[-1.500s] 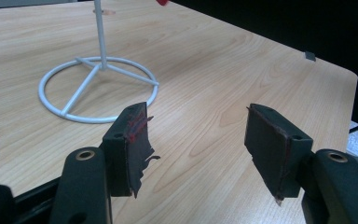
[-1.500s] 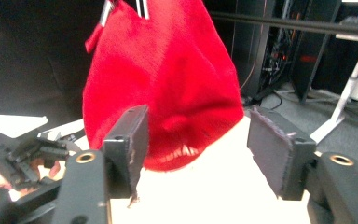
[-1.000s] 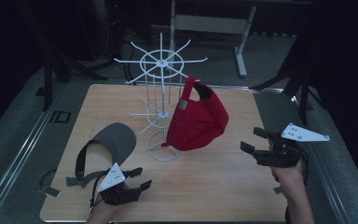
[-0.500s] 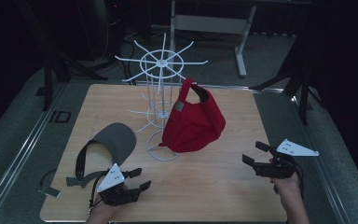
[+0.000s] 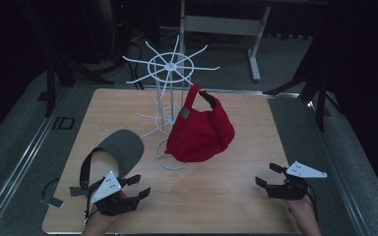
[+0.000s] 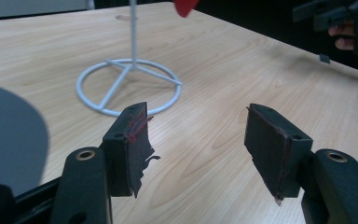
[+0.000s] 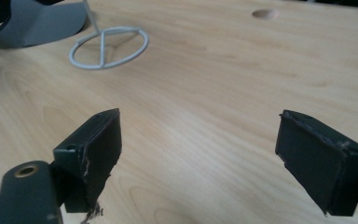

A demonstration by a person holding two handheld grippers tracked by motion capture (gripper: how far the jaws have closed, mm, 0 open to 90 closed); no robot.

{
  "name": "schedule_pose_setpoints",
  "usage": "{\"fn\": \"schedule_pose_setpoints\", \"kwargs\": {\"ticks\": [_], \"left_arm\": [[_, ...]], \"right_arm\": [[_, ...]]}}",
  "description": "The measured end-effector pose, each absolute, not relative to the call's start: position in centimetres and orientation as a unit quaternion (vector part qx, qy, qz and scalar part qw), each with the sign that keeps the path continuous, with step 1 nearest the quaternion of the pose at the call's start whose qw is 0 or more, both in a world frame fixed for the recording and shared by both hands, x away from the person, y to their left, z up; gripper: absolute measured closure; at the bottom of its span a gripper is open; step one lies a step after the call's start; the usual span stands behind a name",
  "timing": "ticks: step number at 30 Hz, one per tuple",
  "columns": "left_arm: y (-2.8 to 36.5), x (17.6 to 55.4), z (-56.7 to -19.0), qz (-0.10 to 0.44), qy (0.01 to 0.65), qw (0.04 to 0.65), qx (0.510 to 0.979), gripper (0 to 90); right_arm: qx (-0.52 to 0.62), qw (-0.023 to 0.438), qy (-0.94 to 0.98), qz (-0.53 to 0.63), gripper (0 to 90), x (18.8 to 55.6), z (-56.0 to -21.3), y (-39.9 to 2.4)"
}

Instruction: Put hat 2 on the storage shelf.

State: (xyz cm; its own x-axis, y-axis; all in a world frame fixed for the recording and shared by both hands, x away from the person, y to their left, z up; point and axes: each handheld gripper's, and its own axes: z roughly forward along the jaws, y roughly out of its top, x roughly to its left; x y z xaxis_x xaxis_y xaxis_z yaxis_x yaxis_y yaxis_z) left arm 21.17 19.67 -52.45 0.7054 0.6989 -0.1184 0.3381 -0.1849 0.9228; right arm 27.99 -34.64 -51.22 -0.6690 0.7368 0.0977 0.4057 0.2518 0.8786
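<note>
- The red cap (image 5: 200,133) hangs by its black back strap from an arm of the white wire rack (image 5: 170,66), its crown bulging beside the rack's post, above the ring base.
- The grey visor (image 5: 123,147) lies flat on the wooden table (image 5: 226,196), its dark strap looping toward the left edge.
- The left gripper (image 5: 137,187) rests near the visor, jaws apart, nothing between them.
- The right gripper (image 5: 268,174) sits low over the table's right side, jaws spread wide, empty.

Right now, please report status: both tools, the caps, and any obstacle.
Left tool open, empty, beside grey cap. Right tool open, empty, low over table. Red cap hangs on white rack. Nothing in the way.
</note>
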Motion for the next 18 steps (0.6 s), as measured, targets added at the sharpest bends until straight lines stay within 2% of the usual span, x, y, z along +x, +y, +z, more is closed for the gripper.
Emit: {"fn": "schedule_pose_setpoints", "kwargs": {"ticks": [18], "left_arm": [[27.8,18.2,-52.6,0.254,0.432,0.482,0.719,41.4]], "right_arm": [[0.41,0.197,0.758,0.467,14.2,27.6,-53.5,-37.1]]}}
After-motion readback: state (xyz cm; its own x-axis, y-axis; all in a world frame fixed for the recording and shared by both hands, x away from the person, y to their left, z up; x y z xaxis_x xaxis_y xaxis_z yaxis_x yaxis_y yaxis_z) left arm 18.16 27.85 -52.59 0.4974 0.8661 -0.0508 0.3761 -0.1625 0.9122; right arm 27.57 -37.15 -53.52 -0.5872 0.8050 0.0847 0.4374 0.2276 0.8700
